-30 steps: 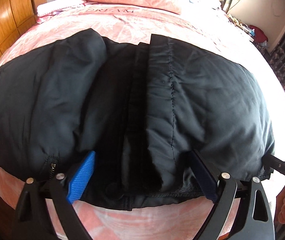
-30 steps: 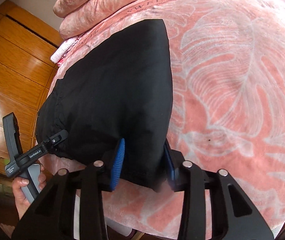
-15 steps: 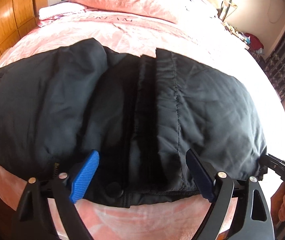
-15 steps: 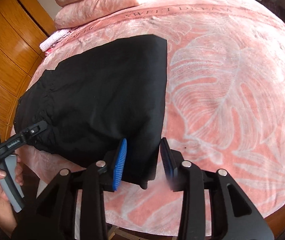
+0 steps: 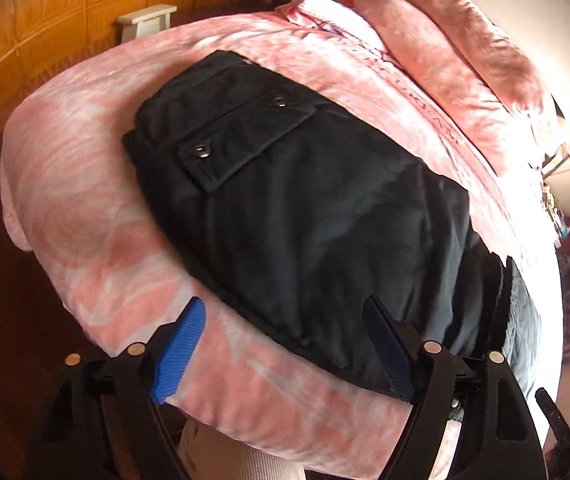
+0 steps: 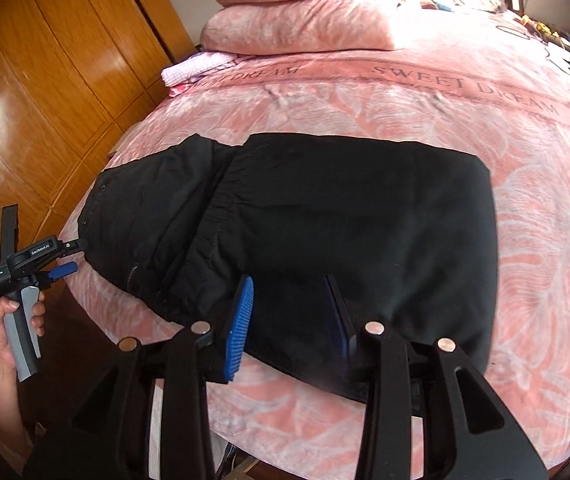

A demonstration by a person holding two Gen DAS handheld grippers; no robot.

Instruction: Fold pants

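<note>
Black pants point(image 6: 357, 216) lie folded across the pink bedspread point(image 6: 465, 120), both claws now off the cloth.

A second ago the right gripper point(image 6: 289, 320) pinched the fabric's near edge; its jaws have opened partway, nothing is pressed between them, and they hover over that edge in the lower middle of its frame. The left gripper point(image 5: 285, 344) has swung from the middle of the pants to the pocket end at the bed's corner; its jaws have narrowed slightly yet stand wide, gripping nothing. That suggests one fold is laid and another may follow. The left view is blurred, and the right end of the pants is lost in glare there.
</note>
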